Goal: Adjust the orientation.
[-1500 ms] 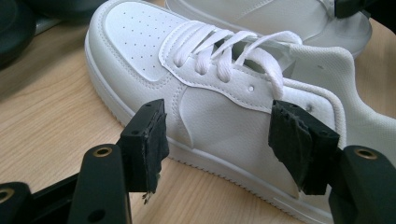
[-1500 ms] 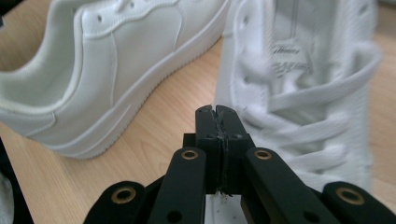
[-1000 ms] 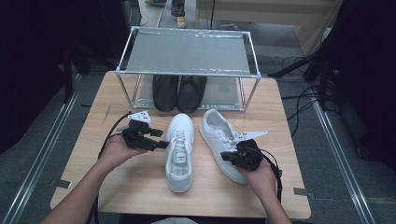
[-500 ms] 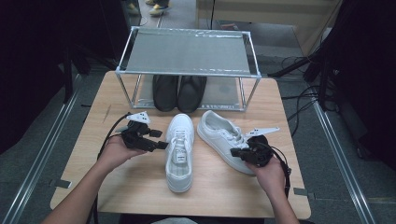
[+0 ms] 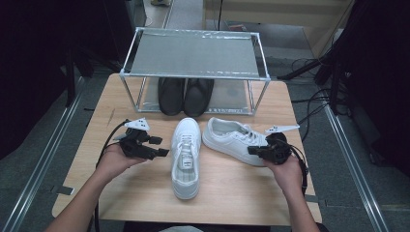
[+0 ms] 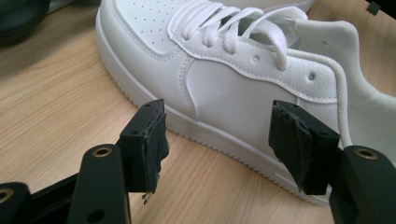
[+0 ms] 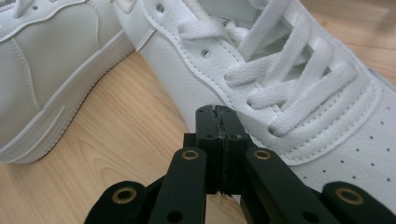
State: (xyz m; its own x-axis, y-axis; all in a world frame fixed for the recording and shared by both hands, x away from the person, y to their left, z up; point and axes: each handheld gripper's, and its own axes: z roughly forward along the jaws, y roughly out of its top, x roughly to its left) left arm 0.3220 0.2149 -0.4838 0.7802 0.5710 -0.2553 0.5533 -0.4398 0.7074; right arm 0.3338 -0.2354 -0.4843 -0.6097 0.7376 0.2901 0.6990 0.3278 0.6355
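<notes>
A: Where do your jaws stand?

B: Your left gripper (image 5: 162,146) is spread wide with nothing between the pads. In the left gripper view the two pads (image 6: 149,140) sit apart in front of the side of the left shoe (image 6: 224,84), close to its sole but not touching it.

A: And the right?

B: Your right gripper (image 5: 251,150) is clenched; in the right gripper view the two jaws meet flat against each other and grasp nothing. Their tips sit just at the side of the right shoe (image 7: 289,93), below the laces; I cannot tell whether they touch the leather.

A: Where are the shoes on the tabletop (image 5: 232,193)?

B: The left shoe (image 5: 186,154) lies at the middle, its length running from the near edge towards the far edge. The right shoe (image 5: 232,140) lies just beside it towards the right edge, turned crosswise, its heel by your right gripper. The two are close, perhaps touching at the toe.

A: Anything else?

B: A rack (image 5: 193,55) stands at the far edge, with black shoes (image 5: 186,94) under it.
</notes>
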